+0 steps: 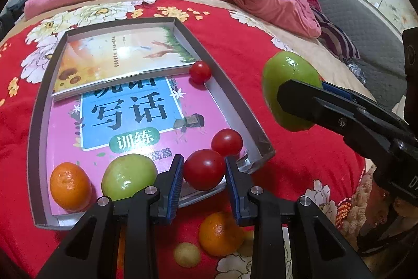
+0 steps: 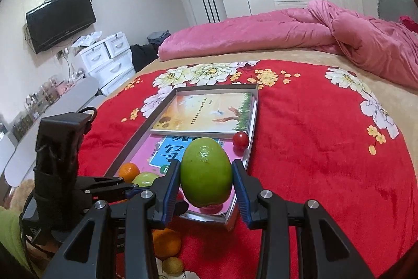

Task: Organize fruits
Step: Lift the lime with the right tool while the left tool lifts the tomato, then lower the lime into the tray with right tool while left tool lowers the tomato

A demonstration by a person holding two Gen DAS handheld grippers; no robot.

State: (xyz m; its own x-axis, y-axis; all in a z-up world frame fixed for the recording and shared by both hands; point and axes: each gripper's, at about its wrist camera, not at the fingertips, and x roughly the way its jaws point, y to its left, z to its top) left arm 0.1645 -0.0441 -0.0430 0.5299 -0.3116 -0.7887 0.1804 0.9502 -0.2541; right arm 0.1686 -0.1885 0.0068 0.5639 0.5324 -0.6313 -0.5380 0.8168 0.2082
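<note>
So the left gripper (image 1: 204,172) is clamped on a round glossy red tomato (image 1: 203,169), holding it just over the near end of the shallow grey cardboard tray (image 1: 235,93), probably to set it beside the other fruit there. The right gripper (image 2: 206,181) pinches a big green egg-shaped fruit (image 2: 205,171) up in the air, likely waiting its turn. One orange tangerine (image 1: 220,233) sits outside on the red floral blanket (image 1: 300,148).

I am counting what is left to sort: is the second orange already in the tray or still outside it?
Outside. This orange lies on the red blanket before the tray; the other orange sits inside.
</note>
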